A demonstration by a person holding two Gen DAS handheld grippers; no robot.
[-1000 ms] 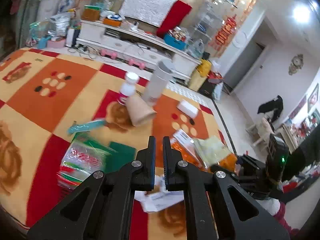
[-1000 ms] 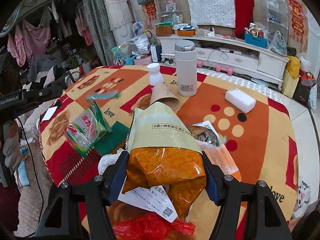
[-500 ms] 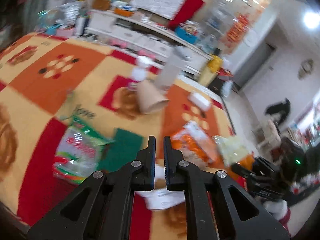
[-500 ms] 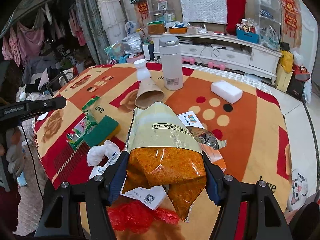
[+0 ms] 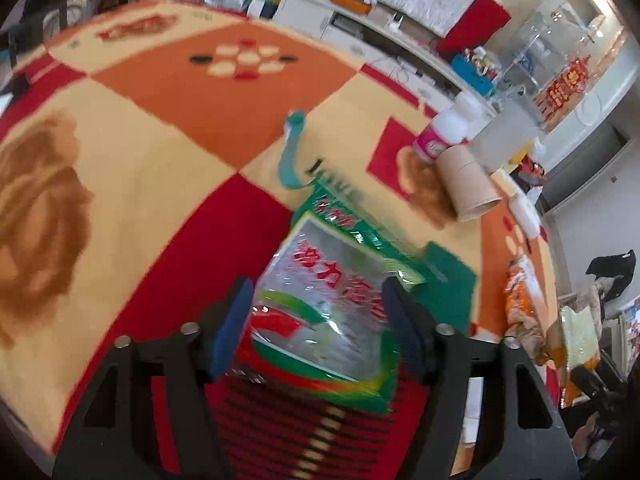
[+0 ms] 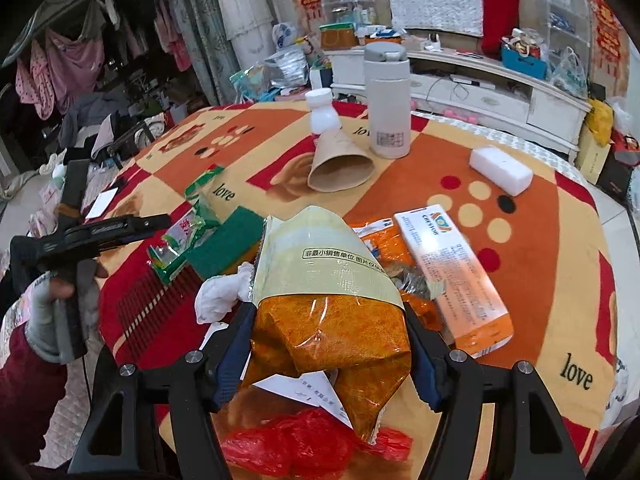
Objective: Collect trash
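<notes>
My left gripper (image 5: 320, 320) is open, its jaws either side of a green and clear snack wrapper (image 5: 332, 300) lying on the blanket-covered table (image 5: 160, 184). The wrapper also shows in the right wrist view (image 6: 180, 240), with the left gripper (image 6: 120, 228) beside it. My right gripper (image 6: 328, 344) is shut on an orange and pale-yellow bag (image 6: 328, 308), held above a red plastic bag (image 6: 304, 448) and paper slips (image 6: 304, 392).
A green sponge (image 6: 224, 244), a crumpled white tissue (image 6: 224, 296), an orange leaflet (image 6: 452, 276), a tipped paper cup (image 6: 340, 164), a white bottle (image 6: 324, 114), a white flask (image 6: 388, 100) and a white block (image 6: 500, 170) lie on the table.
My left gripper has opened and swung left and down onto the green wrapper. My right gripper has kept its hold on the orange bag and drawn back slightly.
</notes>
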